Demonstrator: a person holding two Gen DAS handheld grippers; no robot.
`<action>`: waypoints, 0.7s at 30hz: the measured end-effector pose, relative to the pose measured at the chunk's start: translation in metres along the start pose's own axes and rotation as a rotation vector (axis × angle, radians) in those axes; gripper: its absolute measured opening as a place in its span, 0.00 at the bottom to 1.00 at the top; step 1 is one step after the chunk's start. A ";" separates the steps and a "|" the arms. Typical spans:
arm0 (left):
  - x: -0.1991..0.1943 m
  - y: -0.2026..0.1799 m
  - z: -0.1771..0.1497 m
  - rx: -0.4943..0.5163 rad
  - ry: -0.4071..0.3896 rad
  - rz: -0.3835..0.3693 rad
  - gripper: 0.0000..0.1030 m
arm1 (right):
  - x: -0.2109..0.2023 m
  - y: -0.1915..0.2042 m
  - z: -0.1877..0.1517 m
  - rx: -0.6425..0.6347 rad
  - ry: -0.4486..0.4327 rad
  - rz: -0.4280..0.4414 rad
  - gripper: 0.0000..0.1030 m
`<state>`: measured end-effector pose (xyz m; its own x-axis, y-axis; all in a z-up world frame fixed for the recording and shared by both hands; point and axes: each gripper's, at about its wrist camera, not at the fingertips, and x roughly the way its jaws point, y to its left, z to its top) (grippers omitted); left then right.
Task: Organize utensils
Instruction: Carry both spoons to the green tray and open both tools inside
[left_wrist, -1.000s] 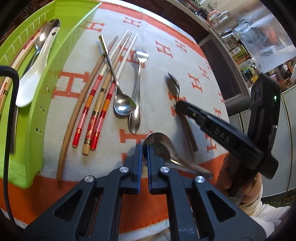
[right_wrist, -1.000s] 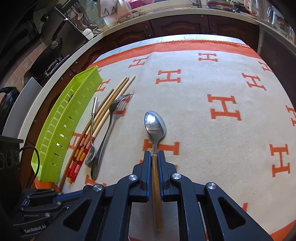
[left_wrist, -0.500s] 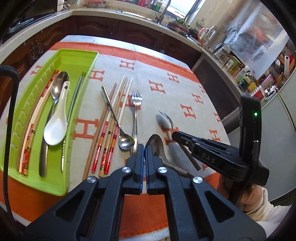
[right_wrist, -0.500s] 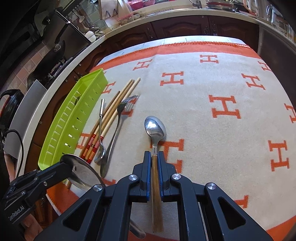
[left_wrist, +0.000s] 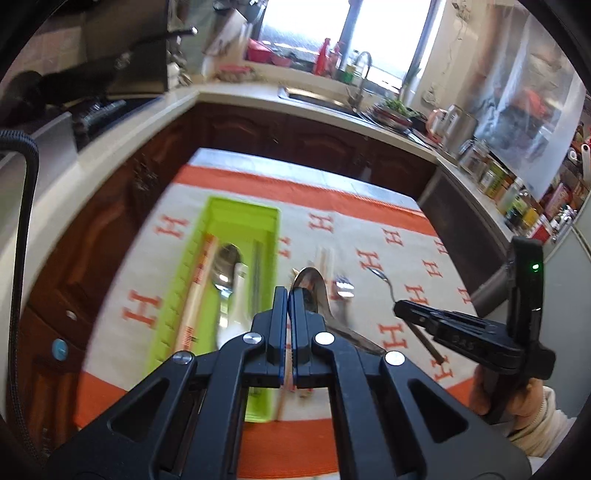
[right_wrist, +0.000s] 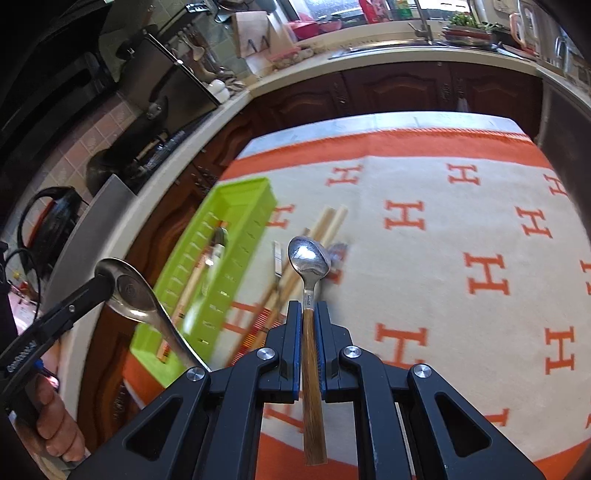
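Observation:
My left gripper (left_wrist: 287, 295) is shut on a large steel spoon (left_wrist: 314, 291) and holds it raised above the table, near the green tray (left_wrist: 236, 218). The same spoon (right_wrist: 129, 291) shows in the right wrist view, at the tip of the left gripper (right_wrist: 103, 282). My right gripper (right_wrist: 309, 308) is shut on a wooden-handled spoon (right_wrist: 308, 258), also lifted; it shows in the left wrist view (left_wrist: 400, 308). The tray holds chopsticks, a steel spoon and a white spoon (left_wrist: 238, 291).
Chopsticks (right_wrist: 325, 229), a fork (left_wrist: 341, 288) and a small spoon lie on the white-and-orange cloth (right_wrist: 443, 229) right of the tray. Dark cabinets and a counter with a sink (left_wrist: 325, 99) lie beyond the table's far edge.
Both grippers have risen well above the table with their spoons. The left one has swung toward the tray, which now lies ahead of it.

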<state>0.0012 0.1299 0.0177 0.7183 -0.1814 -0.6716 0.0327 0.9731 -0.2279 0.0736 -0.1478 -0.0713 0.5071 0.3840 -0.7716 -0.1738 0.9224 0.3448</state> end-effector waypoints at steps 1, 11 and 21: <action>-0.006 0.008 0.003 0.002 -0.015 0.026 0.00 | 0.000 0.007 0.004 0.003 -0.004 0.015 0.06; -0.010 0.062 0.007 0.081 -0.019 0.227 0.00 | 0.031 0.087 0.035 0.037 0.016 0.162 0.06; 0.047 0.069 -0.002 0.176 0.101 0.192 0.00 | 0.103 0.123 0.038 0.087 0.113 0.198 0.07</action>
<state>0.0364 0.1881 -0.0310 0.6502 0.0044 -0.7597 0.0287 0.9991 0.0303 0.1369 0.0035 -0.0879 0.3721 0.5636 -0.7375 -0.1848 0.8237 0.5361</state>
